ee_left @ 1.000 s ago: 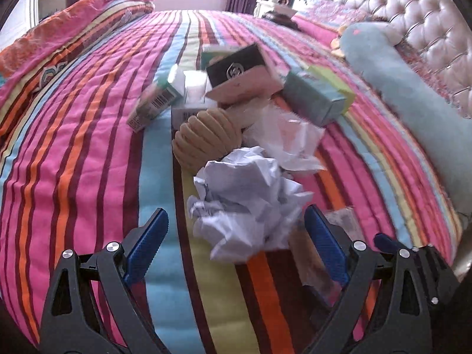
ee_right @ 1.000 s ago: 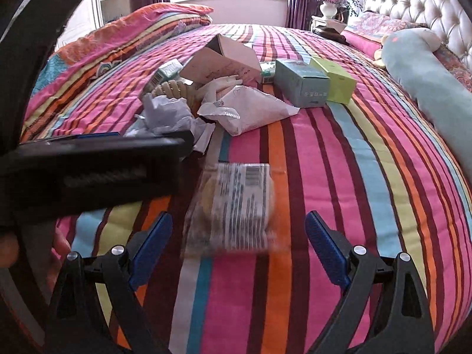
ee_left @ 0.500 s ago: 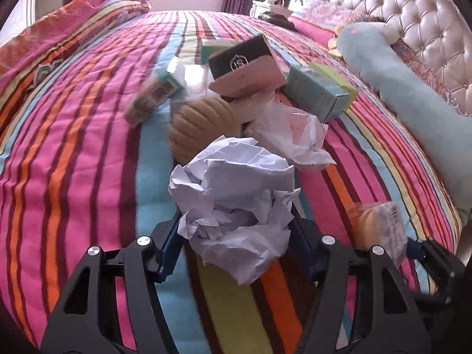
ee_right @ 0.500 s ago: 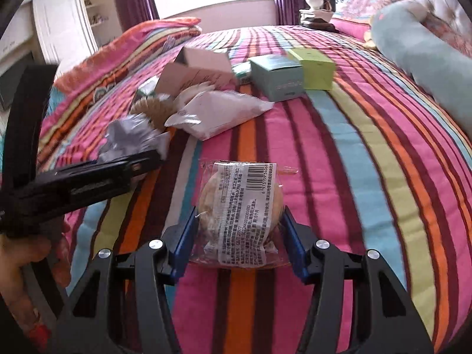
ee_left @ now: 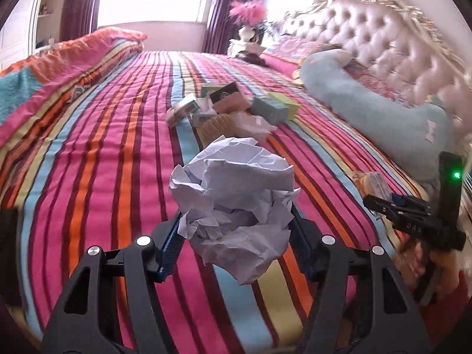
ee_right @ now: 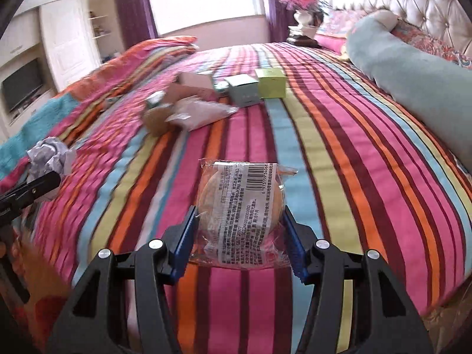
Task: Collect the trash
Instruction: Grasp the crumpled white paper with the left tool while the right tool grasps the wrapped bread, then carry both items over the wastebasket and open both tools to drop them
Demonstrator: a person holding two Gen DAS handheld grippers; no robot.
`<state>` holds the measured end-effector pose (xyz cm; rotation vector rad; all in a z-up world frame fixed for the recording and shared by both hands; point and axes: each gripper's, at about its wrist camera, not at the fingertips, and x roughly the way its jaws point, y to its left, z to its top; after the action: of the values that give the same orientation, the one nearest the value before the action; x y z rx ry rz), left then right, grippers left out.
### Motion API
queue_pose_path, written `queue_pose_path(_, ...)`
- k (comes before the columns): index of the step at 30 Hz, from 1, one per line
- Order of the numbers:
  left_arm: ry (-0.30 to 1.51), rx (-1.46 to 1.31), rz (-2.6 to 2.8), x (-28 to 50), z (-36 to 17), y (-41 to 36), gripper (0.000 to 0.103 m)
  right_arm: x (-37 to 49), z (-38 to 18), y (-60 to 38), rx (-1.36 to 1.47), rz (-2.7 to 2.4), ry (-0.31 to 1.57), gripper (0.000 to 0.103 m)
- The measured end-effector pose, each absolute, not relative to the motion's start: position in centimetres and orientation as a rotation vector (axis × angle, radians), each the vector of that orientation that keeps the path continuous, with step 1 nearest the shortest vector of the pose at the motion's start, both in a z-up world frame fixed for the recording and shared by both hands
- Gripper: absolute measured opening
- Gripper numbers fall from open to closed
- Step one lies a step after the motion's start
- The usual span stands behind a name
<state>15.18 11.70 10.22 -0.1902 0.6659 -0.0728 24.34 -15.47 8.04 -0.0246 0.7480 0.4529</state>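
Note:
My left gripper is shut on a crumpled white paper ball and holds it above the striped bedspread. My right gripper is shut on a clear-wrapped round cake packet, lifted off the bed. The packet and right gripper also show in the left wrist view; the paper ball shows in the right wrist view. A heap of trash lies further up the bed: small boxes, a teal box, a green box, a tan ribbed piece and plastic wrap.
A long pale blue bolster lies along the right side by the tufted headboard. A folded striped quilt sits at the left. A nightstand with a pink flower vase stands at the far end.
Both grippers have lifted and pulled back from the heap, each keeping hold of its item. The heap looks farther away in both views.

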Motion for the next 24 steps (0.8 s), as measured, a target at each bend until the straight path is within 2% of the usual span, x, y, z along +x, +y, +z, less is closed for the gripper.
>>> queue_pose_path(5,0.699,-0.181,-0.144,6.4,8.1,8.6,0.062,14.8,7.6,-16.5,-0.05,0.564,0.741,0.053)
queue_pose_path(13,0.872,-0.162,-0.194,-3.2,0.5,2.8,0.062,5.5,2.5,-17.9,0.011,0.6,0.917,0.053)
queue_pose_path(20,1.123,-0.125,-0.196,-5.2,-8.8,0.0,0.062,2.3,-6.1,-17.2,-0.013,0.577,1.196,0.053)
queue_pose_path(24,1.227,-0.127,-0.221,-4.7,-12.0,-0.5,0.062,1.7,-8.5,-15.2,-0.074,0.605,1.292,0.053)
